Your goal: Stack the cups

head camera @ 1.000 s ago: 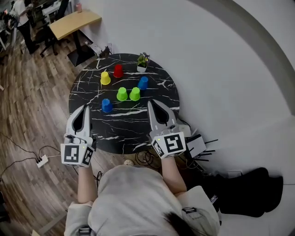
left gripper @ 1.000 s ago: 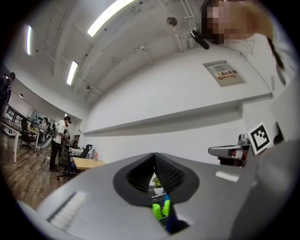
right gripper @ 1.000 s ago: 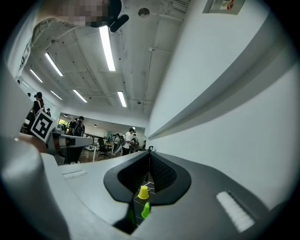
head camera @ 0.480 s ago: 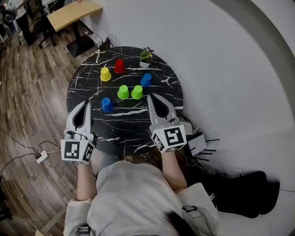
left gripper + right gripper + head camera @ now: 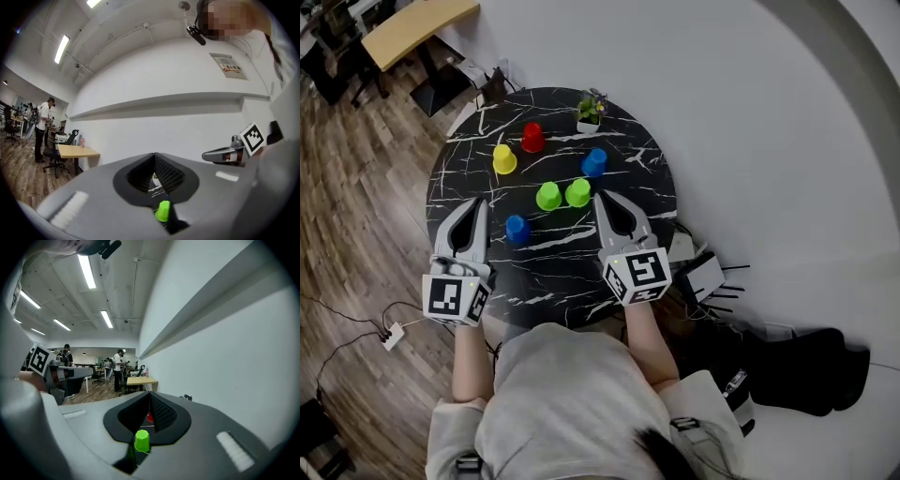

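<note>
Six upside-down cups stand on the round black marble table: yellow, red, a far blue, two green side by side, and a near blue. My left gripper is shut and empty, its tip just left of the near blue cup. My right gripper is shut and empty, its tip close beside the right green cup. A green cup shows under the shut left gripper. The right gripper looks at a green cup with the red cup behind.
A small potted plant stands at the table's far edge. A white wall curves along the right. A wooden desk and chairs stand on the wood floor at the far left. Cables and a power strip lie on the floor.
Both grippers have moved forward over the table toward the cups. The left tip now lies beside the near blue cup, the right tip beside the right green cup. Both stayed shut.
</note>
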Action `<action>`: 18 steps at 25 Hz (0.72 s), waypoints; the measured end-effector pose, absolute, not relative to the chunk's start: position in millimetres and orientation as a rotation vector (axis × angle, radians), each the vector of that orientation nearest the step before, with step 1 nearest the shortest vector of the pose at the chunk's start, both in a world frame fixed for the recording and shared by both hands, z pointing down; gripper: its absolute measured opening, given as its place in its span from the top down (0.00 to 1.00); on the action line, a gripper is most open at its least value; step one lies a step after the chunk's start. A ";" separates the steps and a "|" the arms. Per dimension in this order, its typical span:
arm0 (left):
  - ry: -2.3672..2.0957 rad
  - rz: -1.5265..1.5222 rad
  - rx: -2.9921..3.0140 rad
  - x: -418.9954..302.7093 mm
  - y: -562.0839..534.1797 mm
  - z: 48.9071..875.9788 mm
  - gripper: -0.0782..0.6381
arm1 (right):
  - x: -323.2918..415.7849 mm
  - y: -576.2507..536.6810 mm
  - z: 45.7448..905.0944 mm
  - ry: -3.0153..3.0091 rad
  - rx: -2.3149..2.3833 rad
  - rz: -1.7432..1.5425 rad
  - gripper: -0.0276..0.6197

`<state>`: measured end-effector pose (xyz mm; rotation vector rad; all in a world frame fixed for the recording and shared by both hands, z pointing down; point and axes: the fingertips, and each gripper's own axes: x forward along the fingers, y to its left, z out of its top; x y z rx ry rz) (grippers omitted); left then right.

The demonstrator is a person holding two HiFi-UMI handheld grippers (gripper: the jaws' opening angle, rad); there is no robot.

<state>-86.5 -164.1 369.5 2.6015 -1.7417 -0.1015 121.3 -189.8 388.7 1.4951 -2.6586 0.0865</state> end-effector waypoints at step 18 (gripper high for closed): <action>-1.465 0.192 2.562 -114.1 -214.2 475.5 0.81 | 123.7 -256.4 578.2 -2.217 1.514 0.567 0.65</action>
